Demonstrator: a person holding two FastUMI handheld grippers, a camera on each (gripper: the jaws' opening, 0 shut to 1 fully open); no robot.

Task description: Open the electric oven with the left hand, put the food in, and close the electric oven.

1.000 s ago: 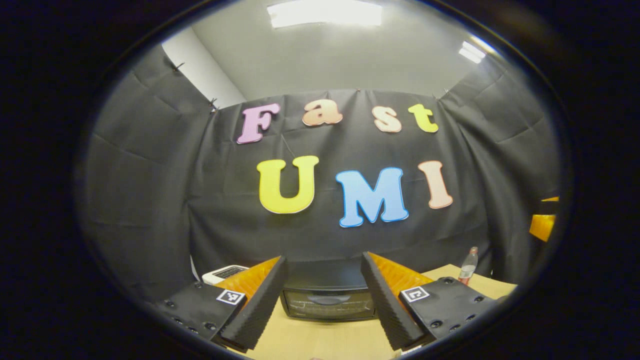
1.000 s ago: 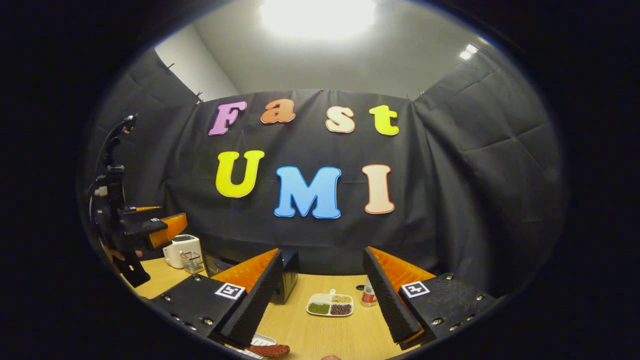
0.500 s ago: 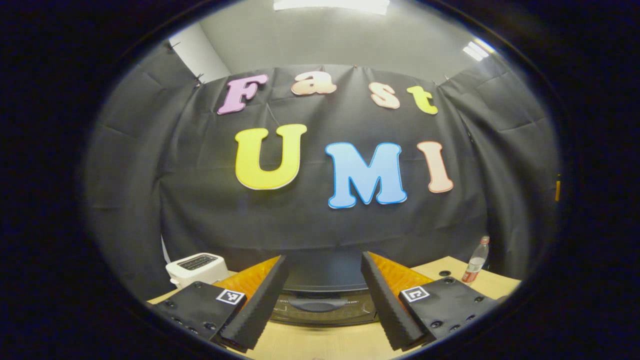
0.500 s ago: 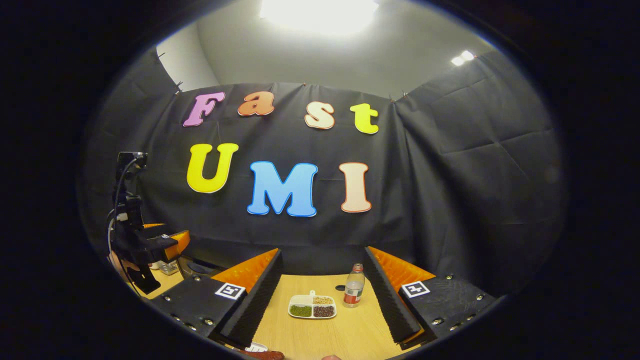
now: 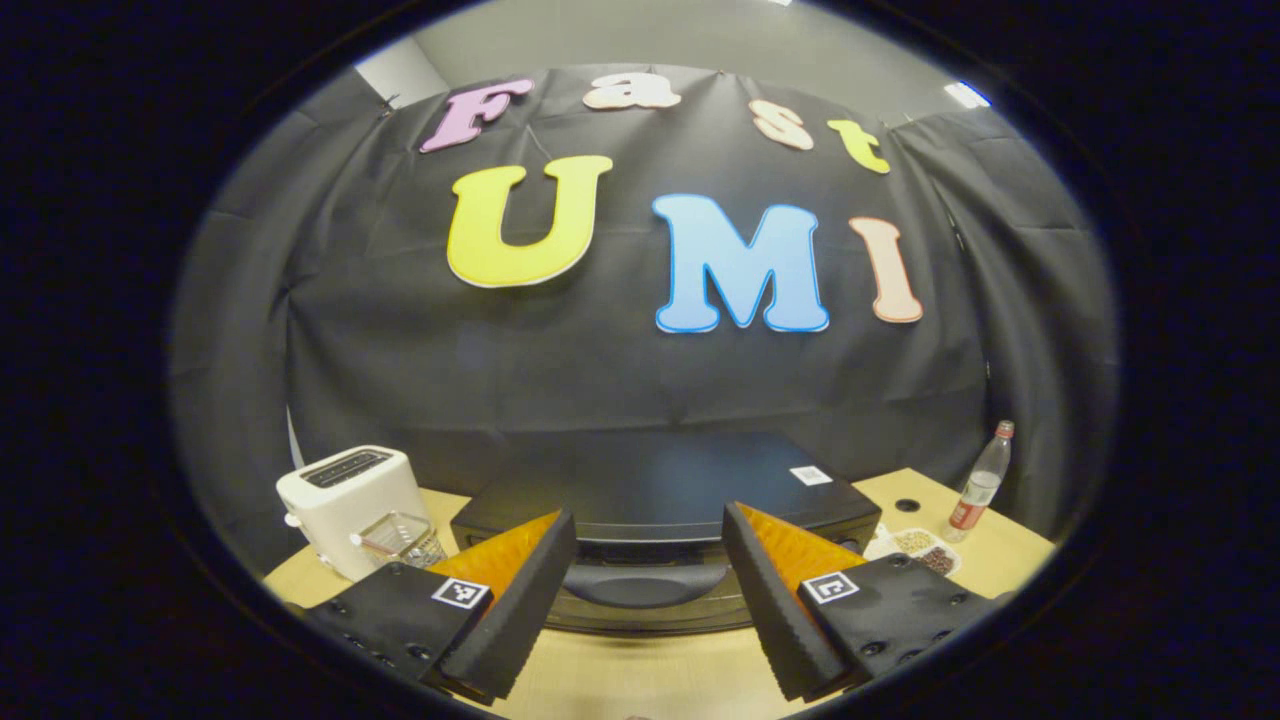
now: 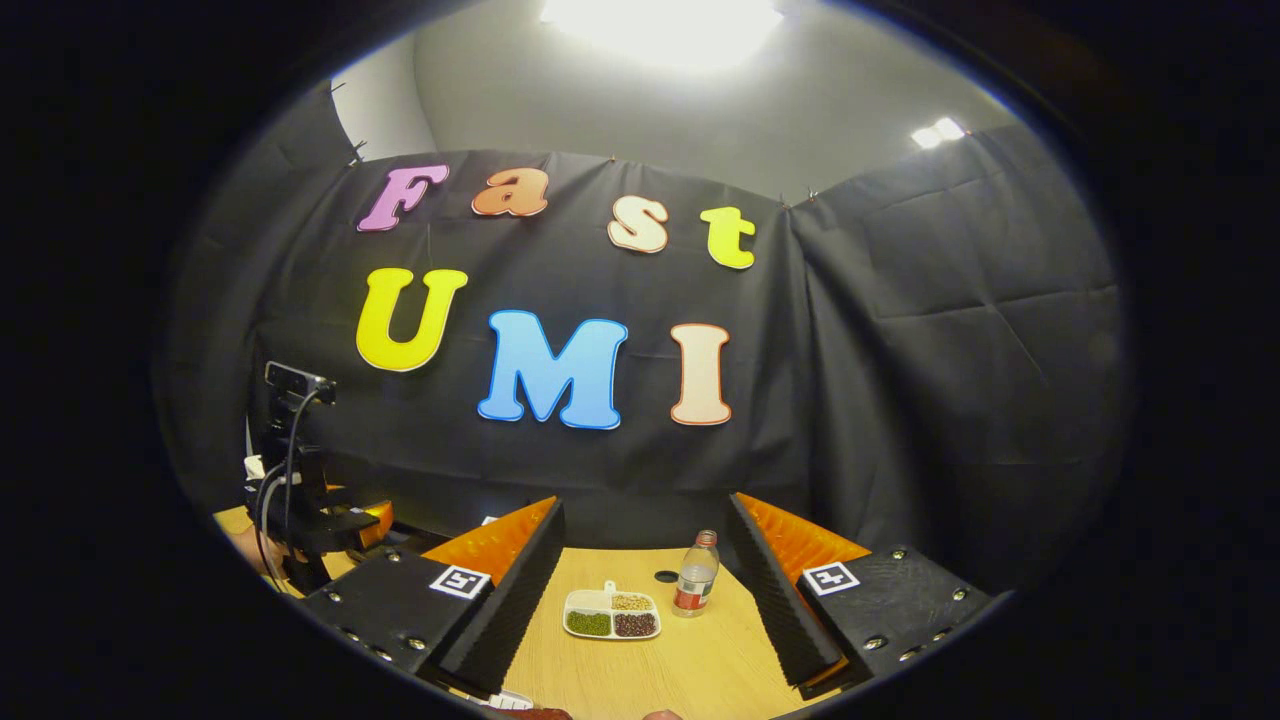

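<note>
The black electric oven (image 5: 660, 480) stands on the wooden table, its door shut and its curved handle (image 5: 645, 583) facing me. My left gripper (image 5: 650, 516) is open just in front of the oven, with the handle showing low between its fingers, apart from them. My right gripper (image 6: 645, 503) is open over the table with nothing between its fingers. At the bottom edge of the right gripper view a sliver of a white plate (image 6: 505, 699) with something dark red on it shows. The left gripper's body (image 6: 310, 500) and the hand holding it appear at the far left there.
A white toaster (image 5: 345, 500) and a small glass container (image 5: 400, 538) stand left of the oven. A divided dish of beans (image 6: 610, 615) and a small bottle (image 6: 693, 577) sit on the table right of the oven. Black cloth walls close in the booth.
The left gripper has come closer to the oven and tipped down, so the oven's top and handle loom larger. The right gripper view has swung slightly; dish and bottle now sit between its fingers.
</note>
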